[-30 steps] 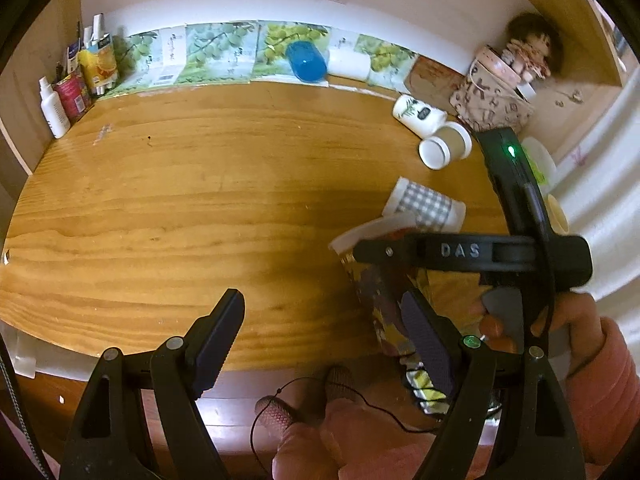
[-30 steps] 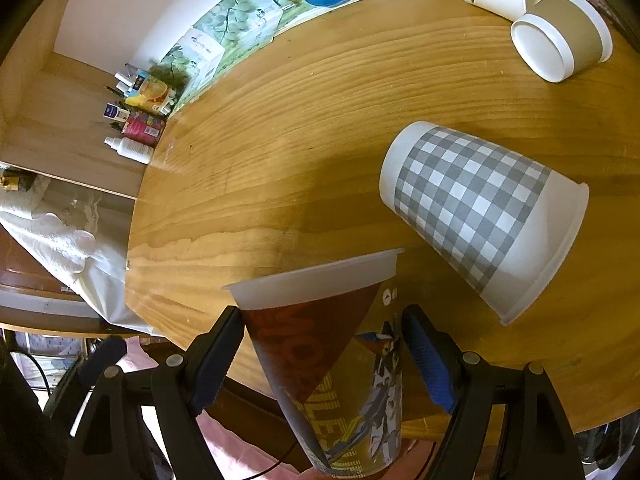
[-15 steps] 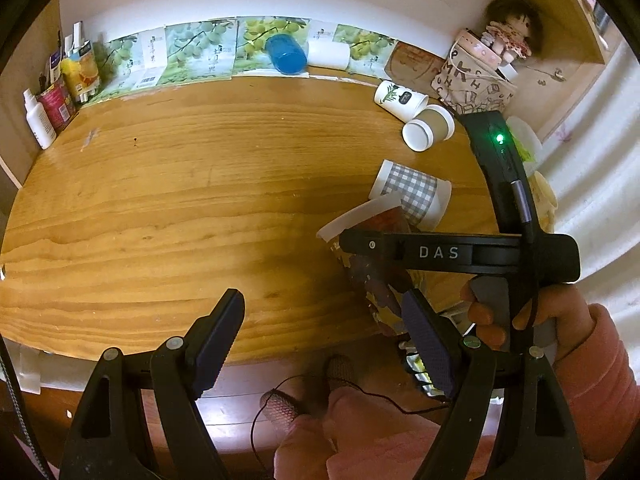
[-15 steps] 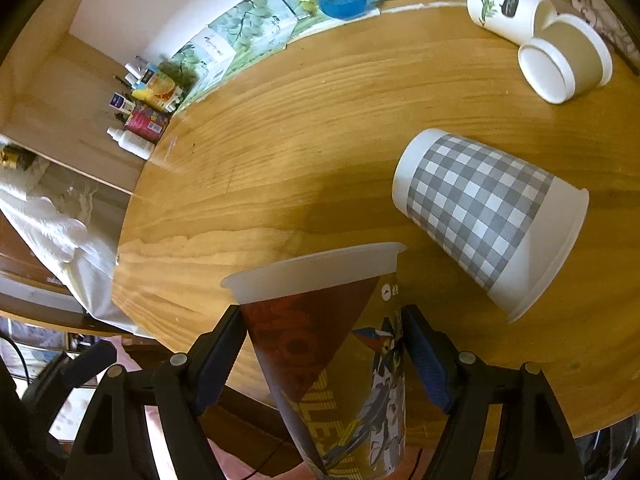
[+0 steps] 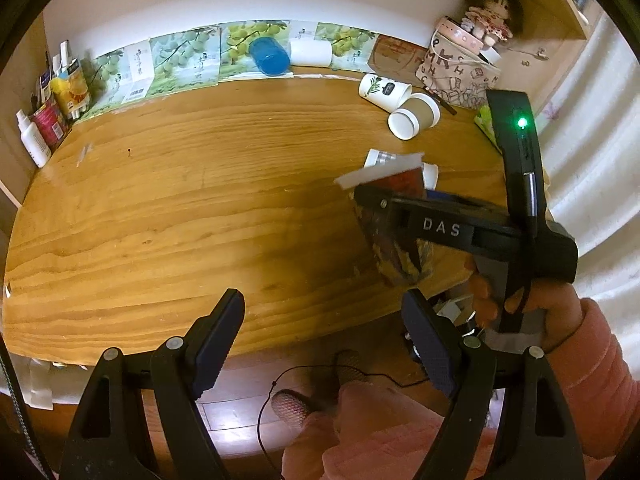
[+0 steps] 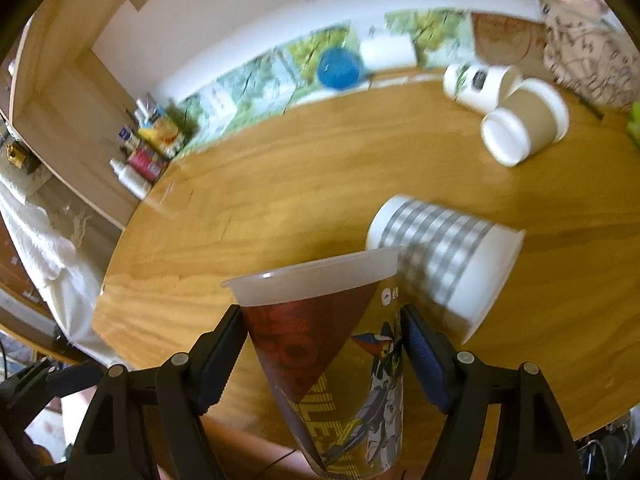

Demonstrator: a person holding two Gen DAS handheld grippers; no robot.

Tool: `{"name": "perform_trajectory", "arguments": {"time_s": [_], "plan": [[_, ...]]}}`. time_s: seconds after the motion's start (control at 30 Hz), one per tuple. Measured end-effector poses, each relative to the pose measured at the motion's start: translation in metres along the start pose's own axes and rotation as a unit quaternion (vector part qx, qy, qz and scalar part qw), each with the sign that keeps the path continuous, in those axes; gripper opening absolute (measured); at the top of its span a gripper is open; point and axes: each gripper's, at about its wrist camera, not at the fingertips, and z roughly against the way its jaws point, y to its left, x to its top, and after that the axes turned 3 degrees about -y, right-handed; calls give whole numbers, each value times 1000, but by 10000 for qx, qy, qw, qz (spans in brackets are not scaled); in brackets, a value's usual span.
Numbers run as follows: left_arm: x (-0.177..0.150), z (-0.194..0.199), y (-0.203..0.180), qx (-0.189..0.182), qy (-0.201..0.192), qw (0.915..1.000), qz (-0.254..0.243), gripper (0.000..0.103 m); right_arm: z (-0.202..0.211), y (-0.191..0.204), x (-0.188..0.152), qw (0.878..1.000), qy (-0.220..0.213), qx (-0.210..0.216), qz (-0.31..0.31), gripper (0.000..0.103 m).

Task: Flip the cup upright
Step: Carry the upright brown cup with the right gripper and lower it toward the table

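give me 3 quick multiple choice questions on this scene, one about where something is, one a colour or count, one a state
1. Where does the blue cup lie?
A. at the table's back edge by the wall
B. in the left hand-held gripper
C. on the floor

2. What pattern is on the cup lying nearest the held printed cup?
A. red stripes
B. grey check
C. plain black

3. What state is the right hand-held gripper in?
A. open and empty
B. out of view
C. shut on the printed cup

Answers: 1 A, it rests against the leaf-print boxes at the wall. 2 B, the checked cup shows grey squares on white. 3 C, both fingers press the cup's sides.
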Motion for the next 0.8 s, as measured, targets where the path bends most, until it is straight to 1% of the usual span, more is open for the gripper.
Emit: {"name": "perform_trajectory", "arguments": {"time_s": [0.07,0.13,0.3,0.4,0.47,0.63,0.7,0.8], "plan": [[-1,1,-1,27,-7,10000,-53,83,4,-1,1,9996,-231,-117,126,78],[-2,1,-1,31,-3,10000,-90,83,7,-3,3,9989,-396,-144,183,78],[-5,2,-2,88,47,9998,-145,83,10,-5,9,9941,-981,-315,354,78],[-8,1,-1,131,109,9998,-138,83,8,-2,10,9877,-1371,-481,576,78],[-9,-1,-1,168,159,9996,-138,83,7,0,10,9838,-1559,-549,692,78],[-14,-1,0,249,246,9993,-134,83,7,3,6,9747,-2071,-479,692,78],[-15,-1,1,285,276,9991,-129,83,10,3,4,9685,-2365,-456,639,78],[-17,-2,2,324,314,9989,-126,83,10,7,3,9622,-2588,-507,672,78]]}}
